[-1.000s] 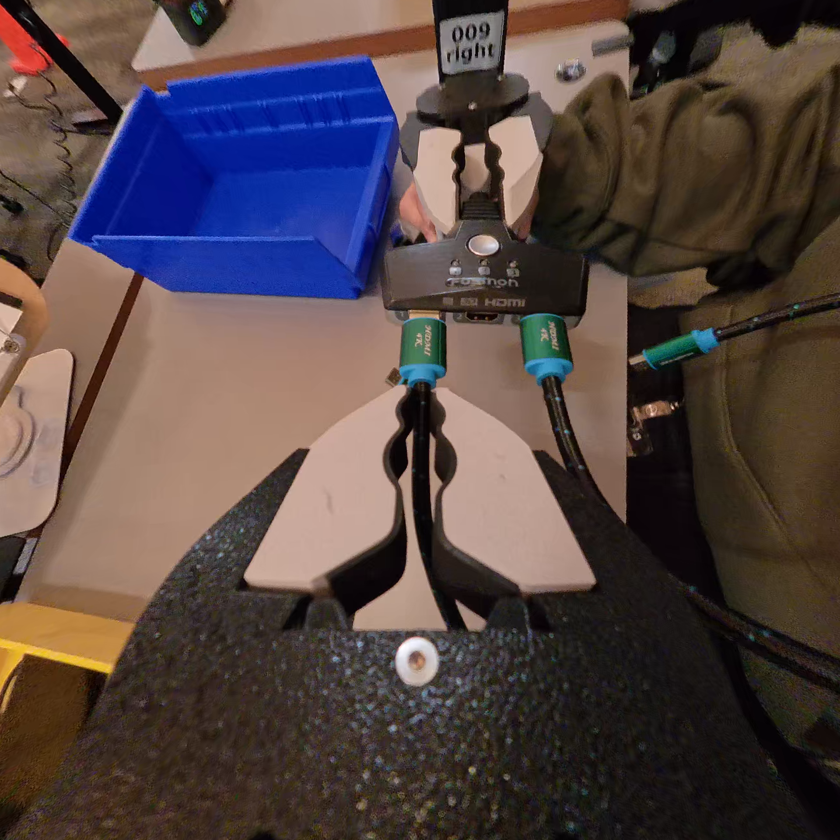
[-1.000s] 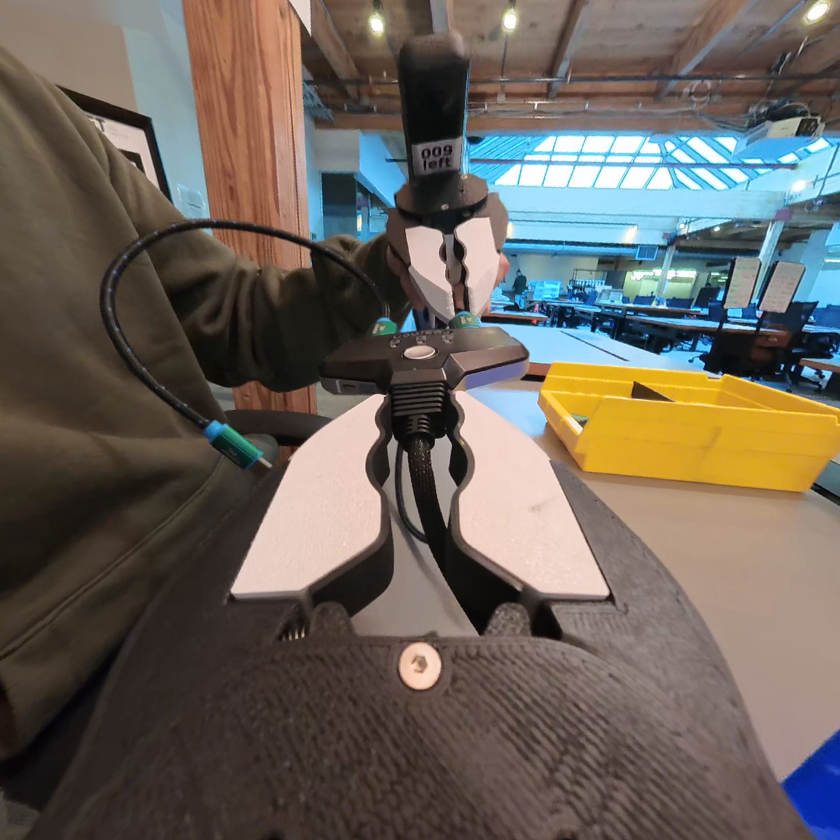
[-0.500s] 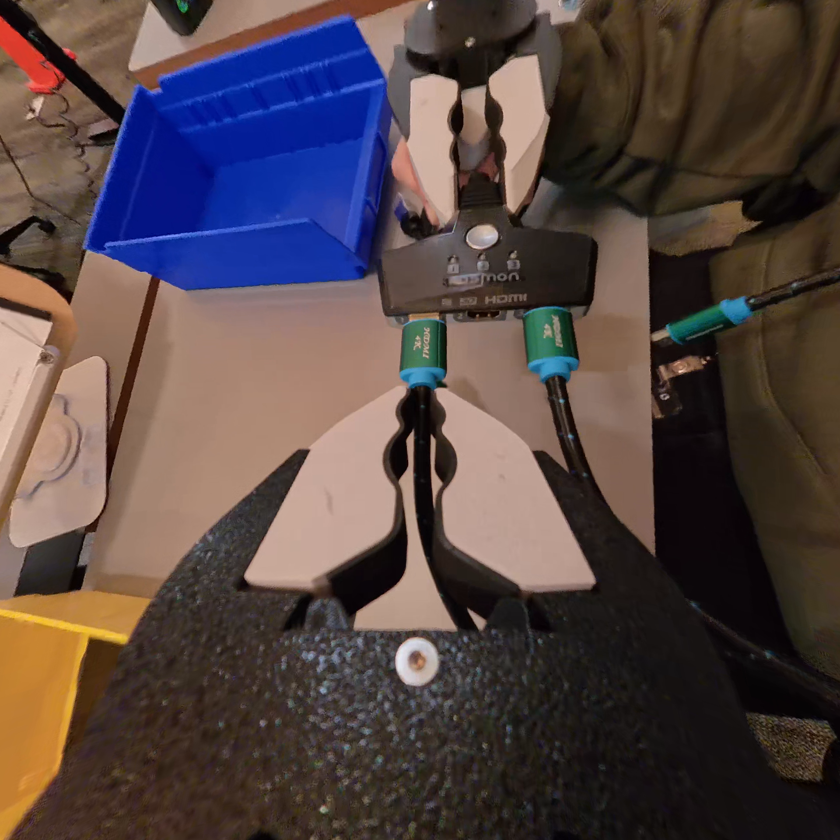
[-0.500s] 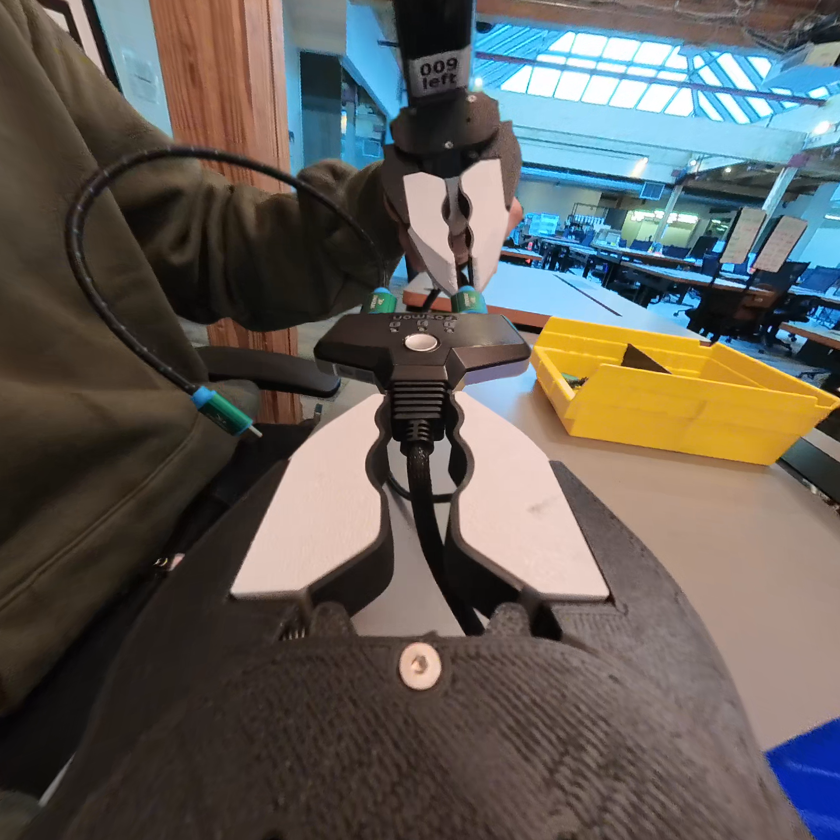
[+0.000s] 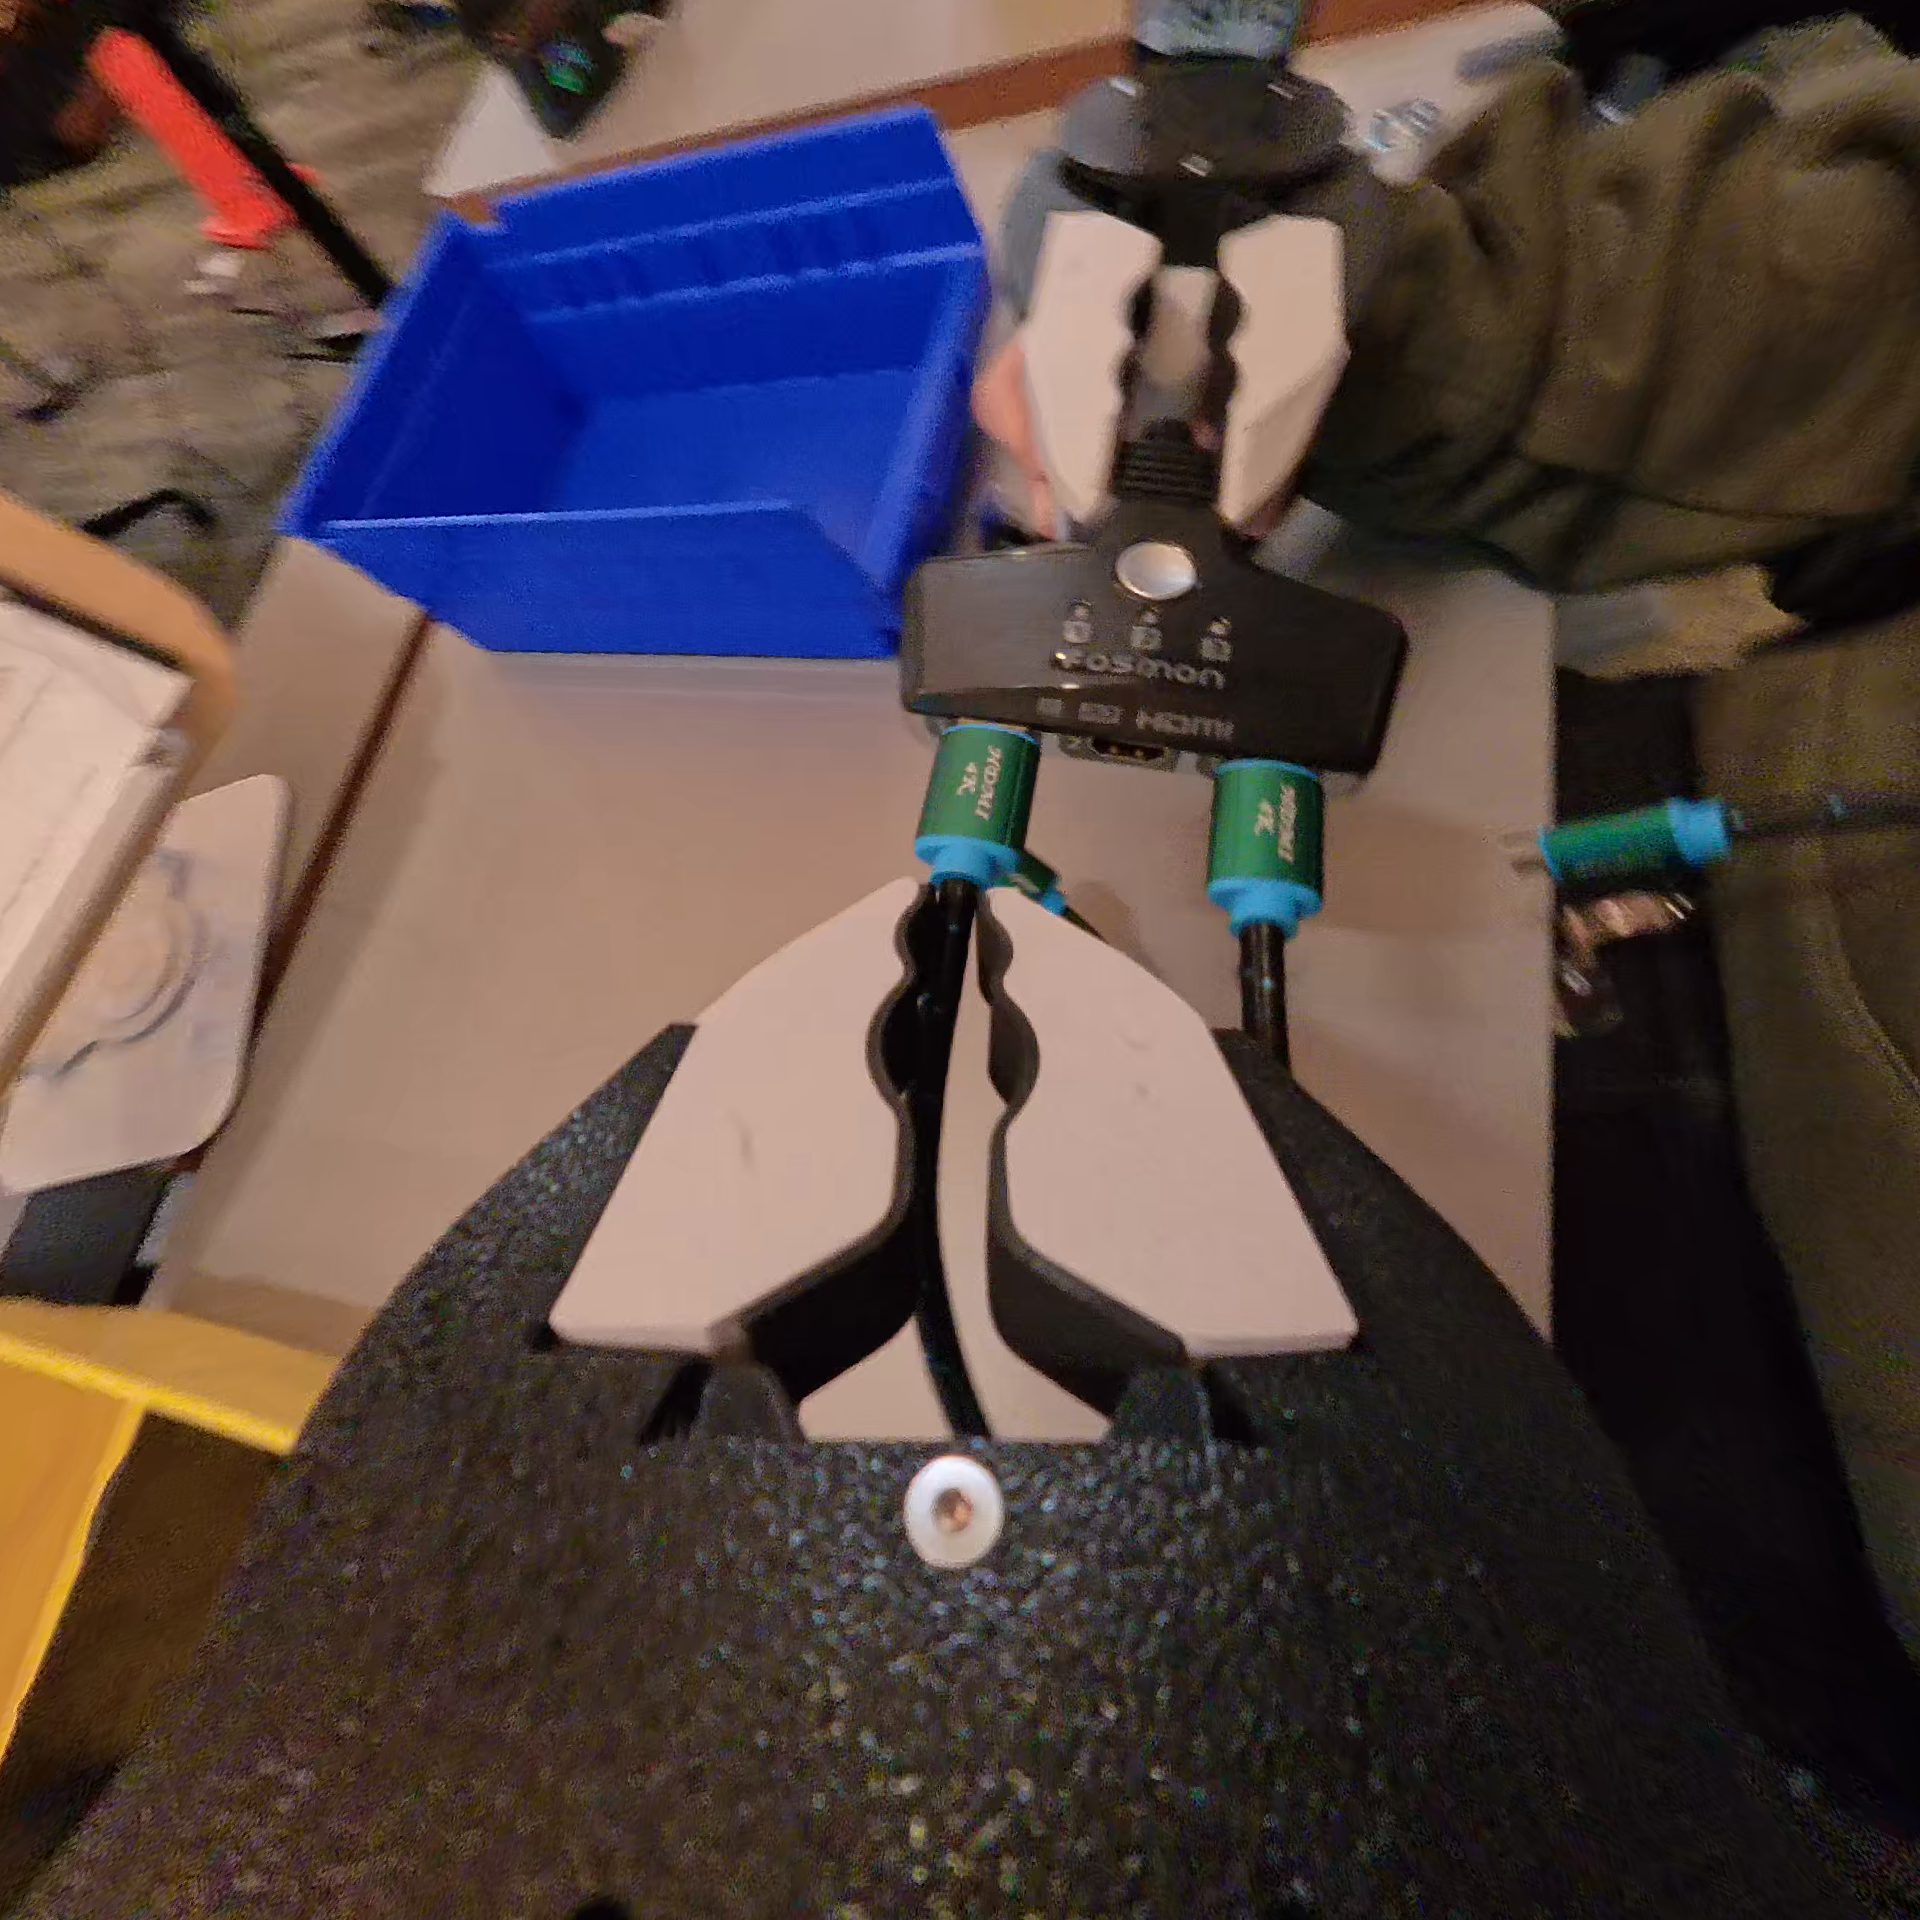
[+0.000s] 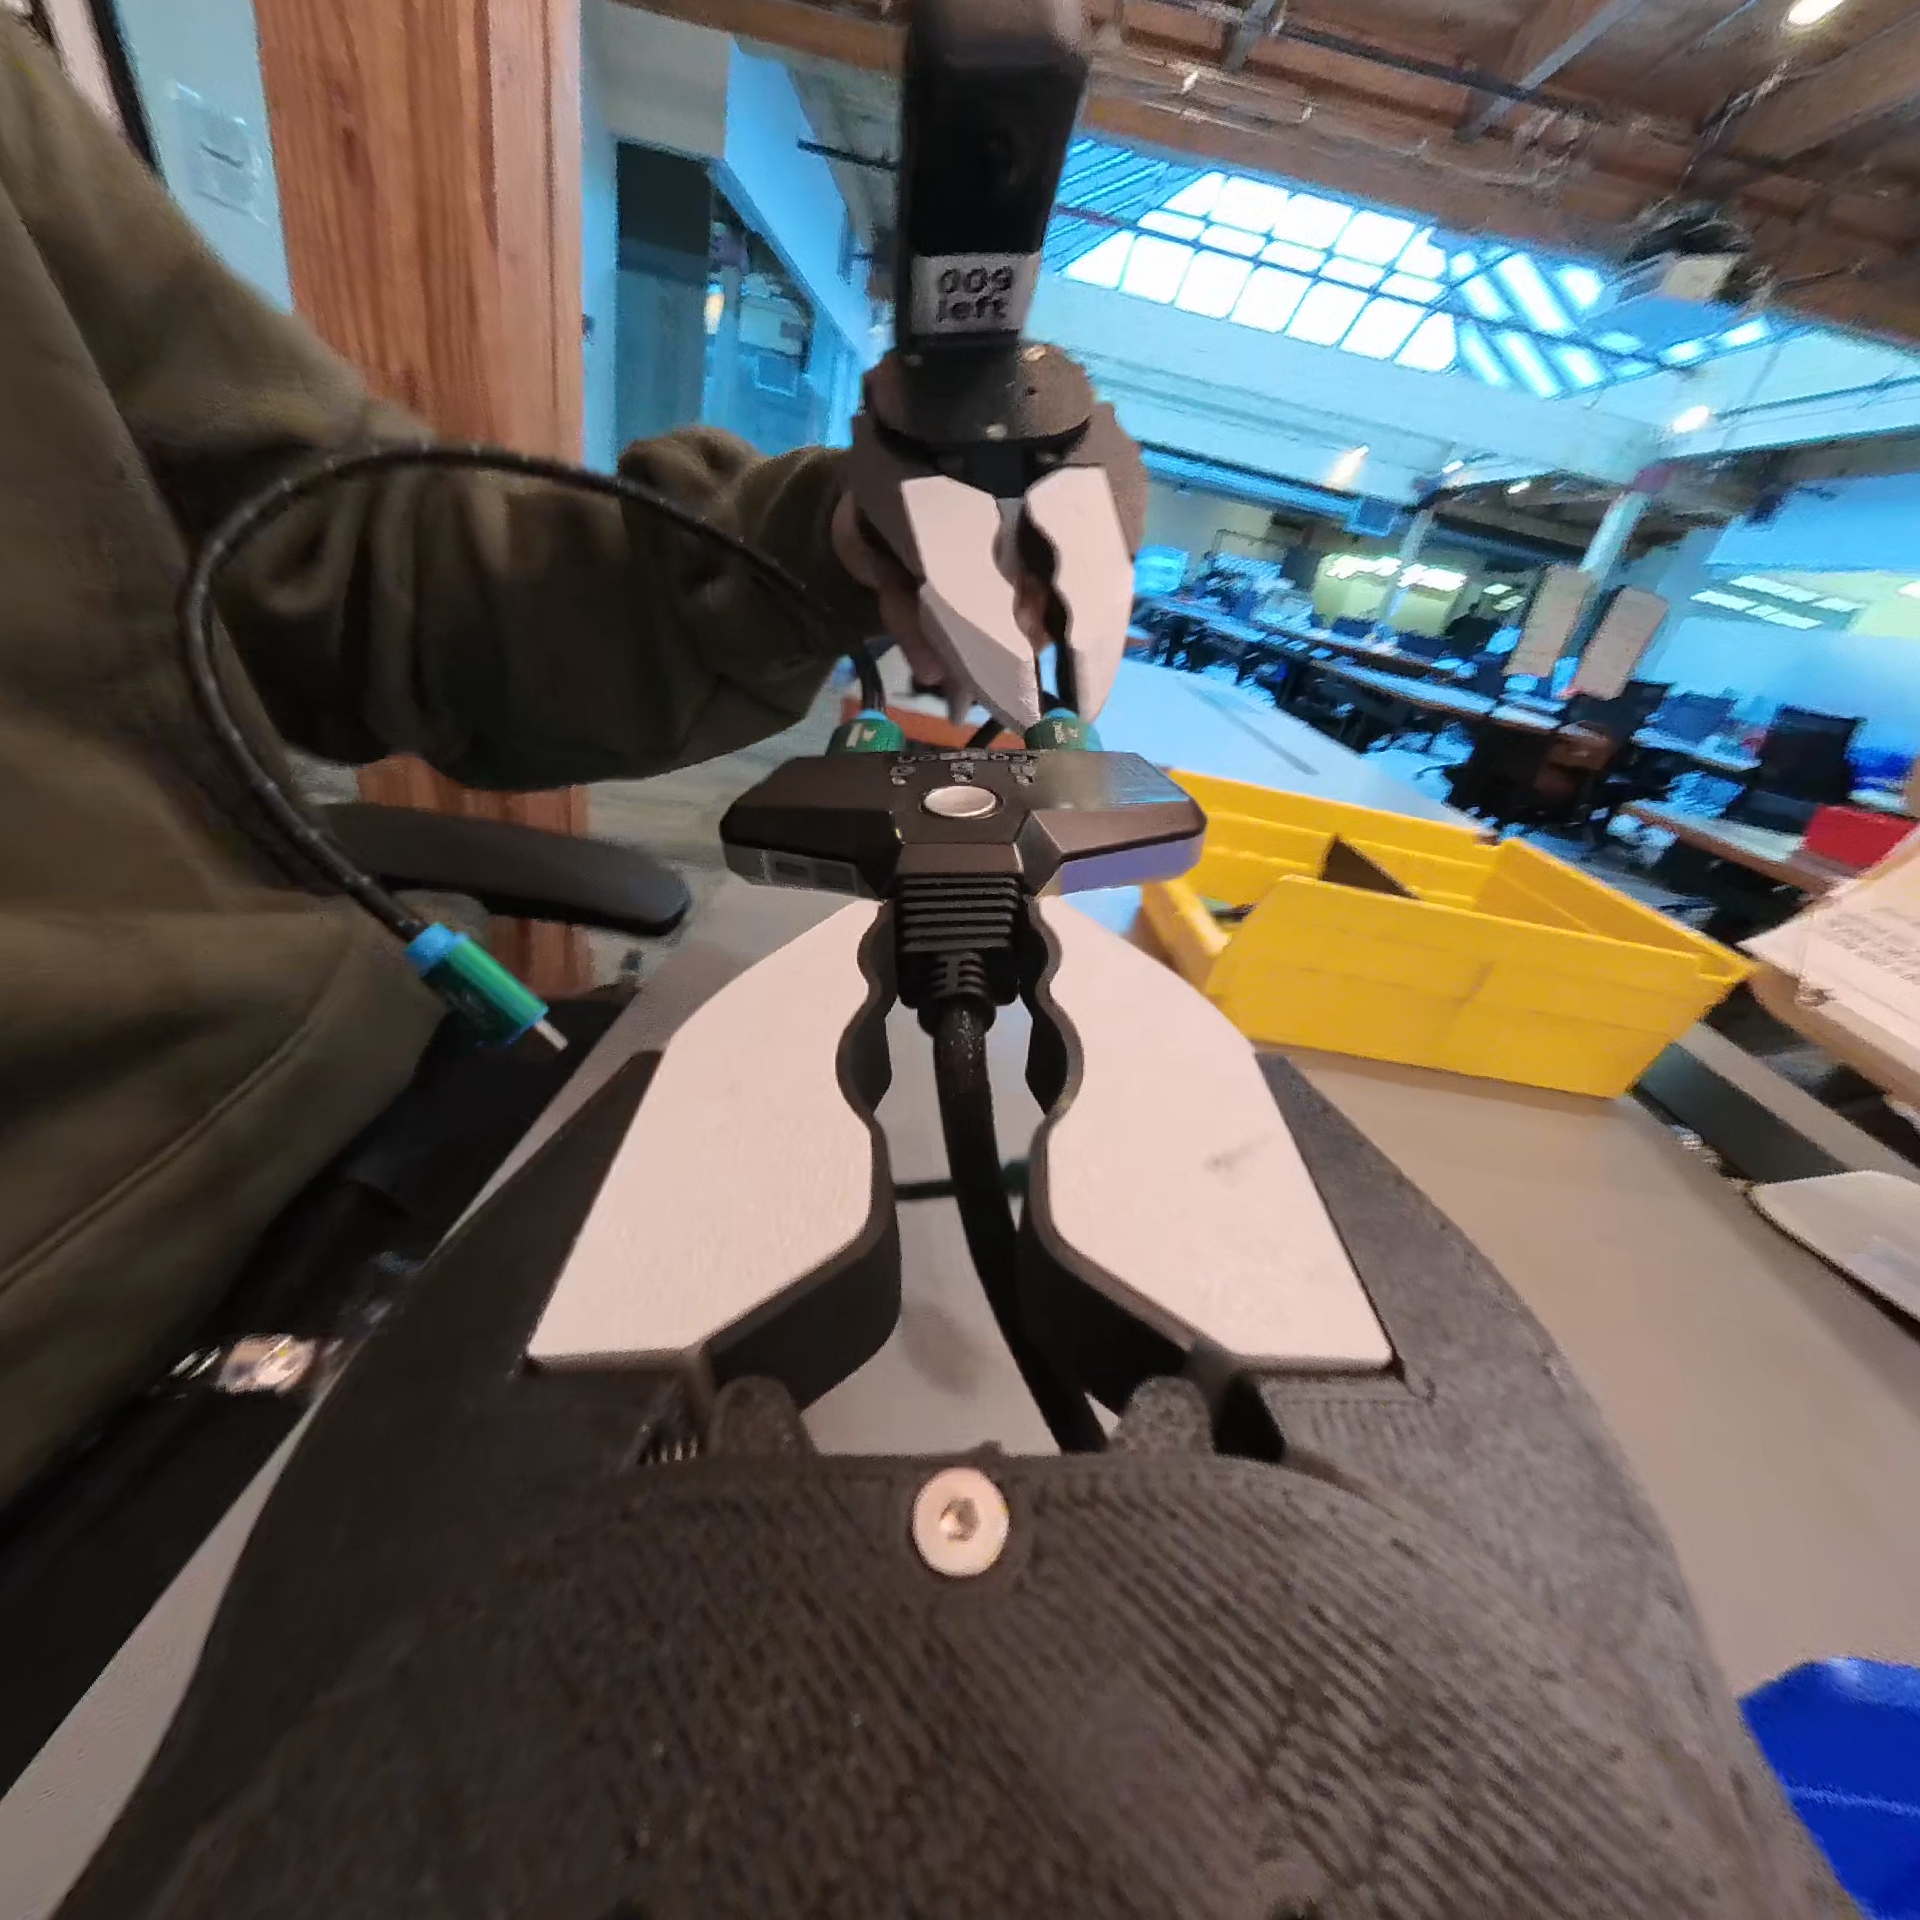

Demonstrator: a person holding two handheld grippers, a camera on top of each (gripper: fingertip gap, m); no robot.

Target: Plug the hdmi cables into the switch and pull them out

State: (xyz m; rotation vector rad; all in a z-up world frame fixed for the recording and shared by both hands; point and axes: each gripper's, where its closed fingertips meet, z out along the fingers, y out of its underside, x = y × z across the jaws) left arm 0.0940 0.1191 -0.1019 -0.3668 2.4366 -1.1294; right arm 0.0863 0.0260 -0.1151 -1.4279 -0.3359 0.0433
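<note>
Jaws of left gripper point(image 5: 951, 914) closed on black cable just behind green plug point(image 5: 977, 795) at switch's left port. Jaws of right gripper point(image 6: 961, 940) clamped on ribbed strain relief of switch point(image 5: 1148, 649), switch held above grey table point(image 5: 582, 883). Second green plug point(image 5: 1265, 831) seated in right port; middle port empty. Third plug point(image 5: 1631, 836) dangling free beside sleeve. Left plug tilted, apparently part-way in port; insertion or extraction not distinguishable. Next move judged: straight push or pull along port axis, switch braced by right gripper, tilt corrected first.
</note>
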